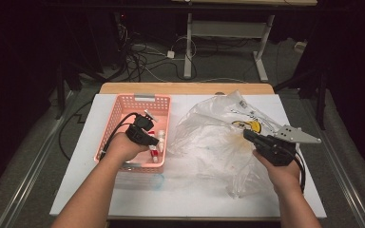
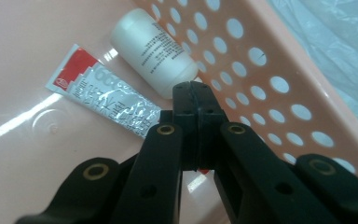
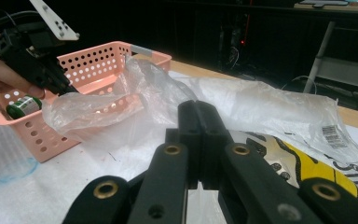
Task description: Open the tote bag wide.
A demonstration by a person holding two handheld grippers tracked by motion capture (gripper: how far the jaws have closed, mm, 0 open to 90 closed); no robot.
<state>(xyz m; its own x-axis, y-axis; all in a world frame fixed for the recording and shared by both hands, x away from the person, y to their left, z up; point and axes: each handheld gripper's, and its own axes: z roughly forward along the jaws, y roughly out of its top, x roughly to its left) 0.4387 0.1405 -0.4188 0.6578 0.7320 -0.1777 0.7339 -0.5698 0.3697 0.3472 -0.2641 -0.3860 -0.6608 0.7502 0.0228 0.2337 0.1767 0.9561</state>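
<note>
A pink perforated basket [image 1: 123, 102] stands on the left of the white table. My left gripper [image 1: 153, 140] reaches into it, and its jaws [image 2: 191, 86] are shut with nothing seen between the tips. Just past them a white bottle [image 2: 154, 51] lies against the basket wall [image 2: 279, 60]. A red and silver tube [image 2: 102, 98] on the floor runs under the jaws. My right gripper [image 1: 247, 135] is at the crumpled clear plastic bag [image 1: 218, 137]. Its jaws [image 3: 198, 106] are shut where the film [image 3: 135, 93] rises to them. The left gripper [image 3: 65, 88] also hangs over the basket [image 3: 98, 58].
A green-capped bottle [image 3: 23, 106] lies in the basket's near corner. A clear plastic piece with a blue outline [image 1: 140, 180] lies in front of the basket. The bag spreads over the table's right half. Cables and desk legs [image 1: 188, 47] stand on the floor beyond the far edge.
</note>
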